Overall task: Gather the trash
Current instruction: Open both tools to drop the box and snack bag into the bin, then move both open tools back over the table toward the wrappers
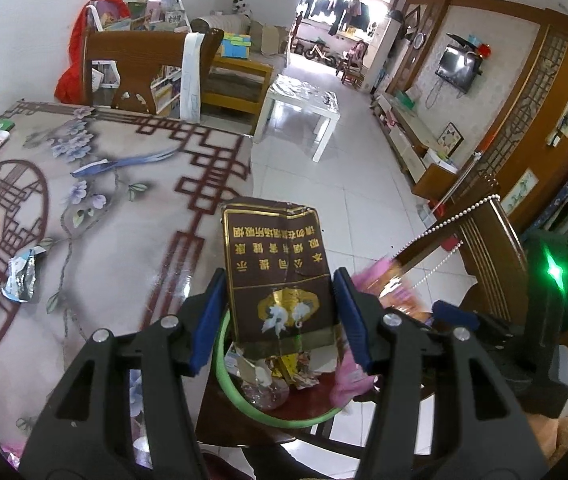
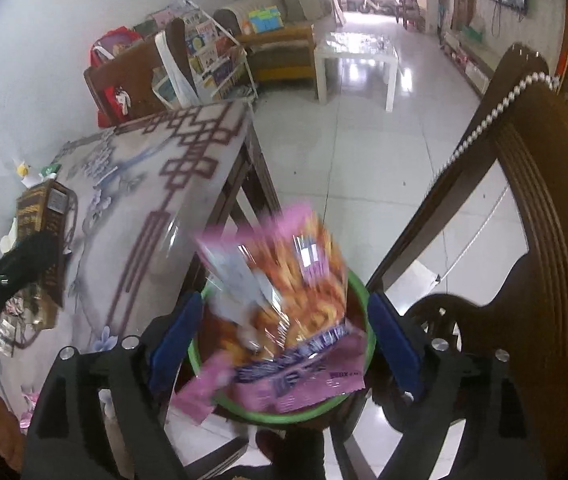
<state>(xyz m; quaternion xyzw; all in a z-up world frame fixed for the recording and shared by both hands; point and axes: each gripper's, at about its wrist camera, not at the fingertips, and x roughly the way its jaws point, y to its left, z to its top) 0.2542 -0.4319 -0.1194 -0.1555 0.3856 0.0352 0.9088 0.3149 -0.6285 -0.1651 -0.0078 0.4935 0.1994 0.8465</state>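
Left wrist view: the left gripper (image 1: 280, 312) is clenching a flattened brown cigarette pack (image 1: 278, 276) at six o'clock, carrying it above the green-rimmed bin (image 1: 224, 376) that is sitting on a chair beside the surface (image 1: 124, 208). More wrappers (image 1: 20, 276) are waiting at nine o'clock. Letting go only once the pack is hanging inside the rim looks wisest.

Right wrist view: the right gripper (image 2: 284, 340) is standing released, its jaws wide, as a pink snack bag (image 2: 284, 320) is lying blurred over the bin at six o'clock, half across the rim and needing a nudge inward.
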